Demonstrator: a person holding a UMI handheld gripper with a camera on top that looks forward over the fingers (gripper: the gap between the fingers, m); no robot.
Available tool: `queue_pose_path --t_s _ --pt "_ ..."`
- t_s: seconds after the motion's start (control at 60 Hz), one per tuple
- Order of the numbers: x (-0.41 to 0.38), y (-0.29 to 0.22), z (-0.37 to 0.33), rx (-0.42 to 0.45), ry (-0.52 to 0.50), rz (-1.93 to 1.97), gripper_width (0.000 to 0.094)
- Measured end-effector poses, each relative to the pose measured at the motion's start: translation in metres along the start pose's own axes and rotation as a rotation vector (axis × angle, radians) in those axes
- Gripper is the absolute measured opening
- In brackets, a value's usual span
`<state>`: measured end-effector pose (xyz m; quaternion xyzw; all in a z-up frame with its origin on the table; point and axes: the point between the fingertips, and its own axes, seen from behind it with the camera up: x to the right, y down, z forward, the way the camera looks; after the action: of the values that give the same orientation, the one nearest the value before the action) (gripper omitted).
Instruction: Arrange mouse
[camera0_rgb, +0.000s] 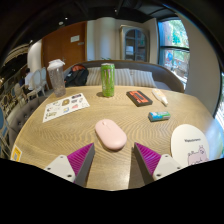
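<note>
Approach step, grasp not yet made. On the table (60, 140), left to right: a leaflet (66, 106) at ten o'clock, a green can (107, 79) at twelve, the pink mouse (110, 134) just ahead of the fingers, a white disc (189, 145) at three. The hand-held gripper (114, 160) stood spread, holding nothing. The next move probably called for advancing until the fingers straddled the mouse.

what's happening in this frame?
A person's handheld gripper is lined up on a pink mouse lying on a round wooden table. The fingers are open, and the mouse sits just ahead of them, untouched. Further back stand a green can, a leaflet, a dark phone-like item, a small teal object and a white disc off to the side. No grasp has been made.
</note>
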<state>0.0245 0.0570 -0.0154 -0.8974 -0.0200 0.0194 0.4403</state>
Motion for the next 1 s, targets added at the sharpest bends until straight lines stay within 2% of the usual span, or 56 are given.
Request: queue_pose_path --t_s 0.033,0.183,0.267,0.383,0.633,0.7,0.817,0.933,1.0 --pt "0.002 -0.010 0.008 0.032 -0.006 0.015 0.0821" --pt "0.010 -0.028 0.033 0.019 -0.005 0.008 0.0794" --pt "0.013 -0.038 0.047 0.021 -0.005 0.014 0.0719" --pt "0.020 -0.046 0.058 0.028 0.022 0.039 0.0525" --pt "0.017 -0.045 0.050 0.015 0.018 0.038 0.0414" --pt "0.010 -0.061 0.027 0.080 -0.020 -0.020 0.0415" --pt "0.024 -0.092 -0.037 0.198 -0.026 -0.036 0.0415" --pt "0.093 -0.128 -0.109 0.335 0.063 -0.032 0.0412" --pt "0.144 -0.135 -0.135 0.374 0.134 0.005 0.0411"
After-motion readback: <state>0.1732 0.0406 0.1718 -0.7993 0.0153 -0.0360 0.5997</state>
